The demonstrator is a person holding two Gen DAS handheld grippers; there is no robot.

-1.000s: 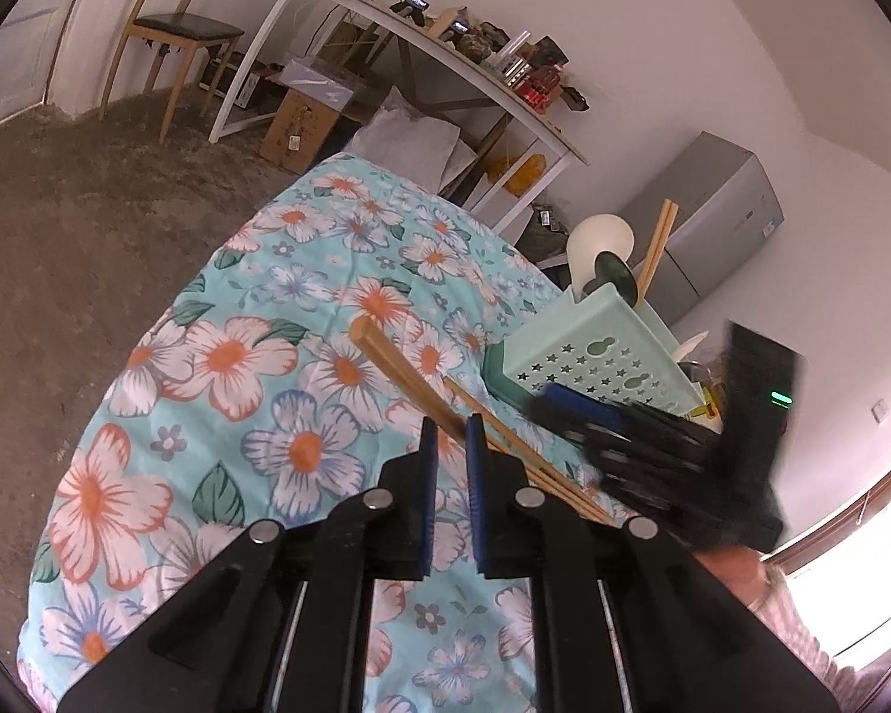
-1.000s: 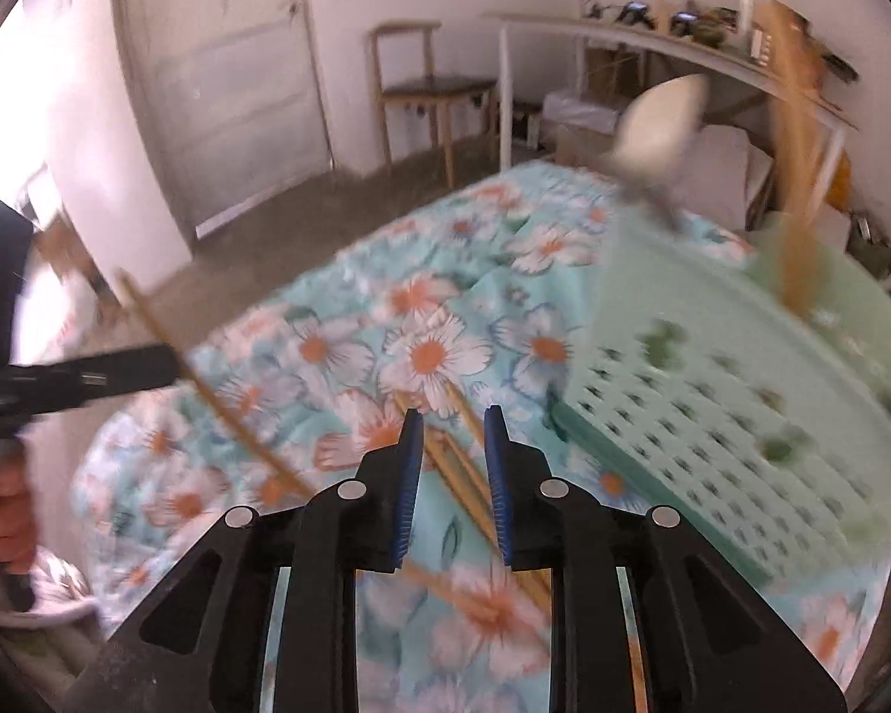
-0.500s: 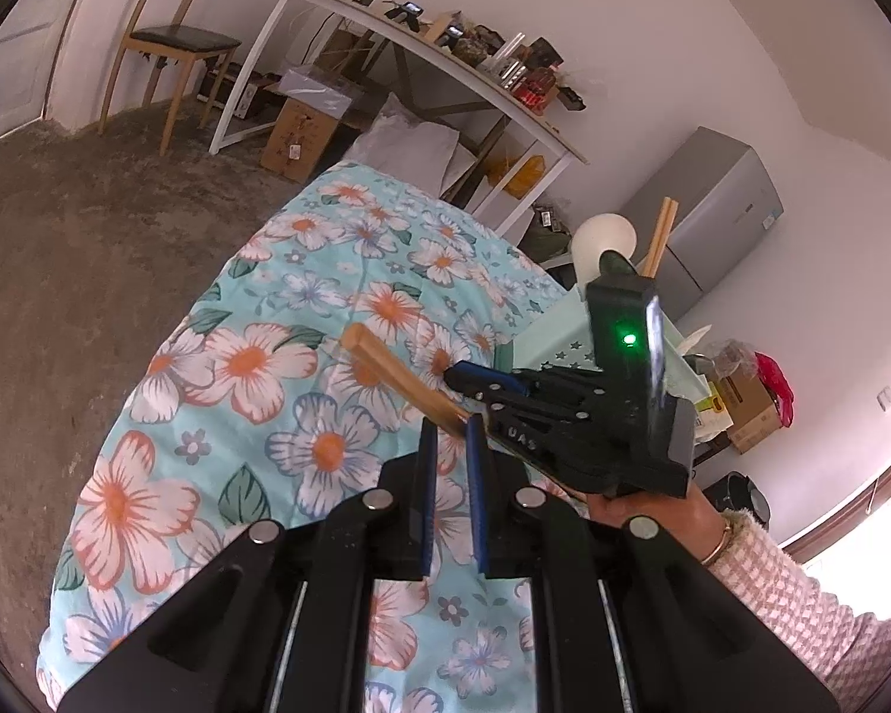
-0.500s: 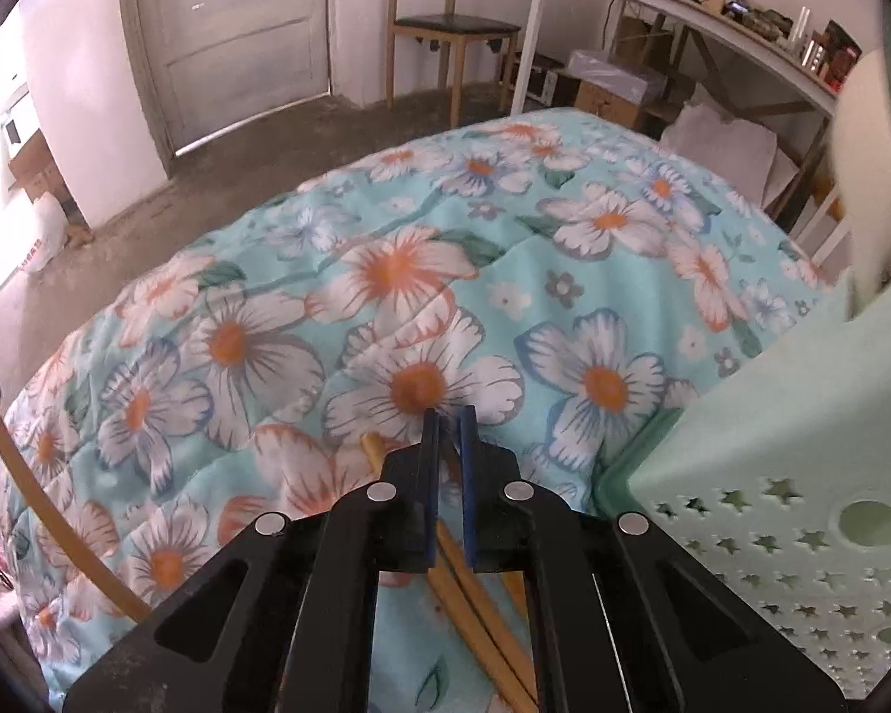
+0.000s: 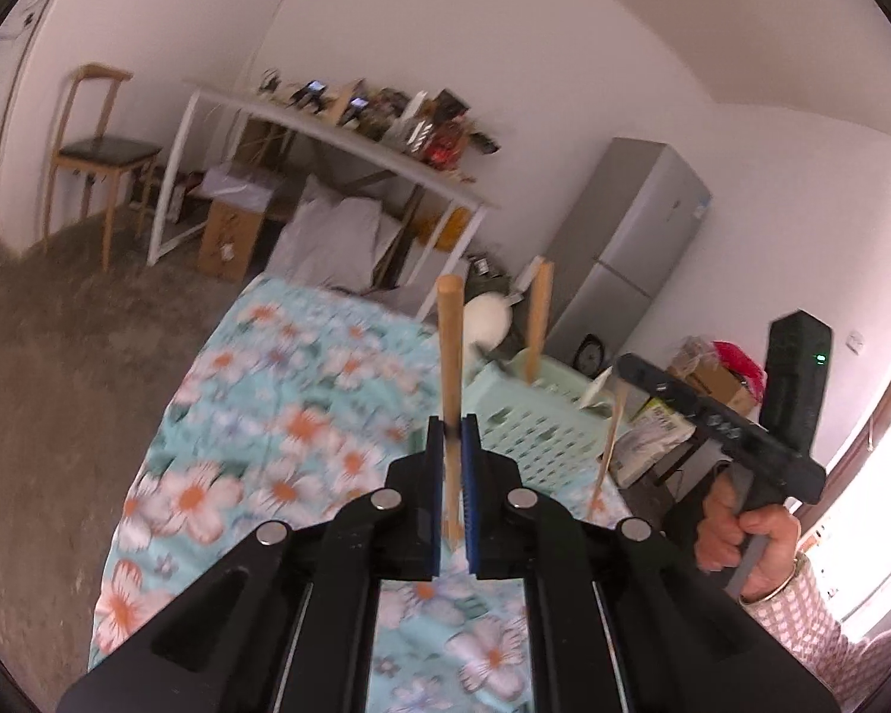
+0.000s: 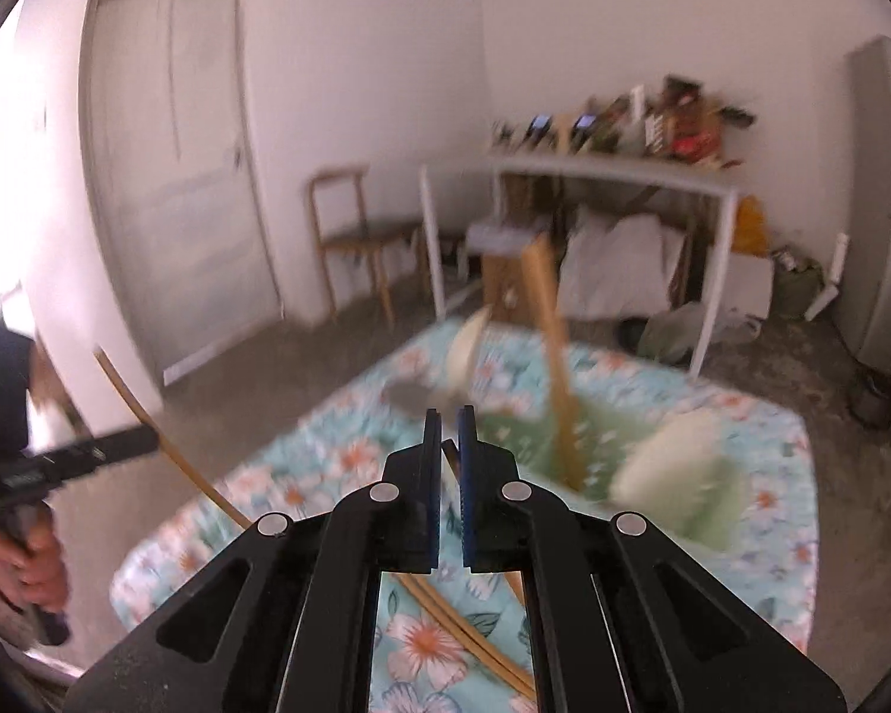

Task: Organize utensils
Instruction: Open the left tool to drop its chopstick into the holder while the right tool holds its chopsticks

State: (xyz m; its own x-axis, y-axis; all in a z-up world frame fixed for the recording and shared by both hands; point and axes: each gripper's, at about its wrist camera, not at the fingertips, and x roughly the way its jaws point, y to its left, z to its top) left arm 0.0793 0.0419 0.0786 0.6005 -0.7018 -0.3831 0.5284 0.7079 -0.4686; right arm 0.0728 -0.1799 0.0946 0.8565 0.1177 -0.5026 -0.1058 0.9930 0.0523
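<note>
Left claw [image 5: 452, 434] clamped on one wooden chopstick [image 5: 449, 350] — standing upright between its pads. Right claw [image 6: 449, 425] likewise pinches a chopstick [image 6: 452, 458]; mint basket [image 6: 523, 434] just beyond it — on the floral bed [image 6: 760, 416].

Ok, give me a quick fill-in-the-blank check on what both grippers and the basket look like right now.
1. The left gripper is shut on a wooden ____, standing nearly upright between its blue pads.
2. The mint-green perforated plastic basket rests on the ____-patterned quilt.
3. The right gripper is shut on a thin wooden stick, seen in the ____ wrist view.
4. A white ____ stands up out of the basket.

Missing words: chopstick; flower; right; spoon
</note>
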